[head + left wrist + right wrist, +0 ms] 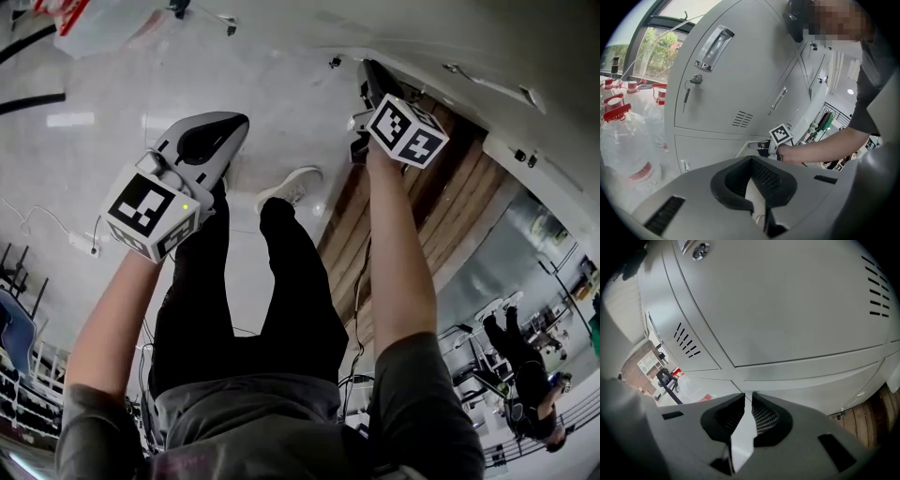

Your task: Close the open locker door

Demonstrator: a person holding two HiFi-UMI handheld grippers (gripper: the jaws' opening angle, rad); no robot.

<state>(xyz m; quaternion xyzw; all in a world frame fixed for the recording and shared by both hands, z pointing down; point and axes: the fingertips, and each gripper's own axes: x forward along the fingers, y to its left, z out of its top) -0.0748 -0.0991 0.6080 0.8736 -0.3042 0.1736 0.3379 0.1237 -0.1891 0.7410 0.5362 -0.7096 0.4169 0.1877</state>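
A bank of grey lockers (740, 79) fills the left gripper view, with a handle and a hanging key (688, 90) on the upper door. Low down, a small door (746, 148) stands slightly ajar. My right gripper (765, 149), with its marker cube, is pressed against that door's edge. In the right gripper view its shut jaws (747, 397) sit almost on a seam between grey door panels (787, 333). The left gripper (234, 124) hangs apart over the floor, shut and empty.
A wooden pallet (441, 202) lies under the lockers. Large water bottles with red caps (623, 136) stand left of the lockers. My legs and a white shoe (291, 187) are on the pale floor. Another person (525, 375) stands far right.
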